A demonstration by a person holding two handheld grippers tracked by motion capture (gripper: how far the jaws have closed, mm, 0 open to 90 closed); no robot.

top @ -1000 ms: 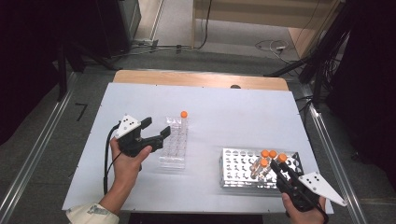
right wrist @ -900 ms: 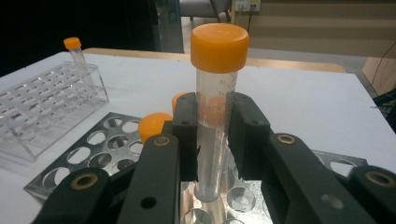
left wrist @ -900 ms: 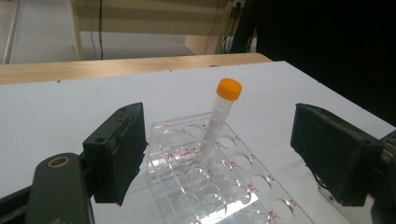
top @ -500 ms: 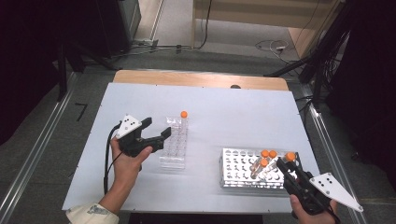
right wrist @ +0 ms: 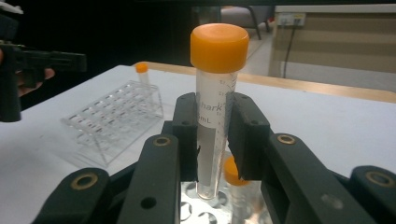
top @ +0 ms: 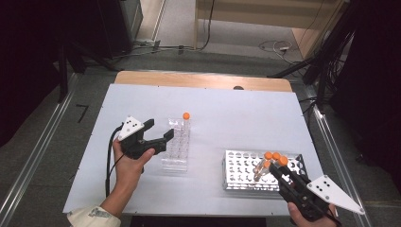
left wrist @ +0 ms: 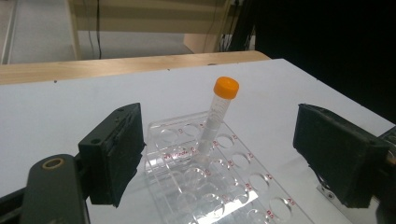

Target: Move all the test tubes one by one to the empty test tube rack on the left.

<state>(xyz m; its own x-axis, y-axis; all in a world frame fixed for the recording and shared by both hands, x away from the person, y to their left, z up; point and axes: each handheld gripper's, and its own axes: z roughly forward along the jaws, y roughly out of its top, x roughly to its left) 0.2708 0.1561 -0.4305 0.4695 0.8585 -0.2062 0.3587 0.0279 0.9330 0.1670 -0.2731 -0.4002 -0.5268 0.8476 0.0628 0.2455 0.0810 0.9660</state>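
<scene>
Tube: orange-capped tube point(right wrist: 217, 107) clamped upright in the right gripper point(right wrist: 214, 140), lifted just above the metal rack point(top: 246, 169) at the near right of the bench point(top: 227, 113).
Right jaws: closed on the tube below its cap.
Metal rack: other orange-capped tubes point(top: 272, 156) stand in its right end.
Left gripper point(top: 153, 137): jaws open, nothing between them, just left of the clear rack point(top: 176, 149).
Clear rack: one tube point(left wrist: 215, 119) leaning in a far hole.

White table point(top: 246, 109); wooden strip point(top: 203, 79) along its far edge; cables point(top: 272, 46) beyond.
</scene>
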